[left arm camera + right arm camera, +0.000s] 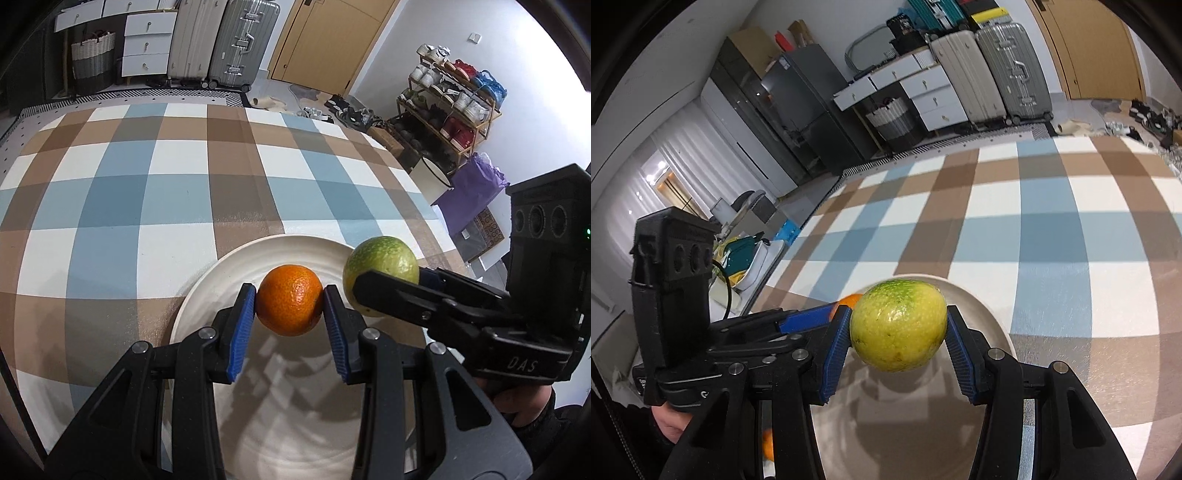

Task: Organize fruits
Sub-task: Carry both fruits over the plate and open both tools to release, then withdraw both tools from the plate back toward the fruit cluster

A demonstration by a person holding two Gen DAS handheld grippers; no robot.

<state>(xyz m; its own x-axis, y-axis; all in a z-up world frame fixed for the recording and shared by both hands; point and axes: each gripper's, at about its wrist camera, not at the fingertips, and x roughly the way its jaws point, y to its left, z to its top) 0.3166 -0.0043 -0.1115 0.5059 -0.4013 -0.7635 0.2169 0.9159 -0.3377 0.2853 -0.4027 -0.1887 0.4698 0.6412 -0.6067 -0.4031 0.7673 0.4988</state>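
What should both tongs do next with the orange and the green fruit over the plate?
Probably lower both a little further, then open. The left tongs grip the orange and the right tongs grip the green fruit, both held above the white plate, which appears empty, with shadows beneath them.

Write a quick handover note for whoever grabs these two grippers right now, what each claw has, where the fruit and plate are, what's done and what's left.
Left claw: shut on the orange, held above the plate.
Right claw: shut on the green fruit, also above the plate, just to the right of the orange.
Plate: white, on the checked tablecloth, with no fruit lying on the part that shows.
Done: both fruits picked up and brought over the plate.
Left: lower each fruit onto the plate, open the claws, pull back. A bit of another orange thing shows low under the right gripper; unclear what it is.
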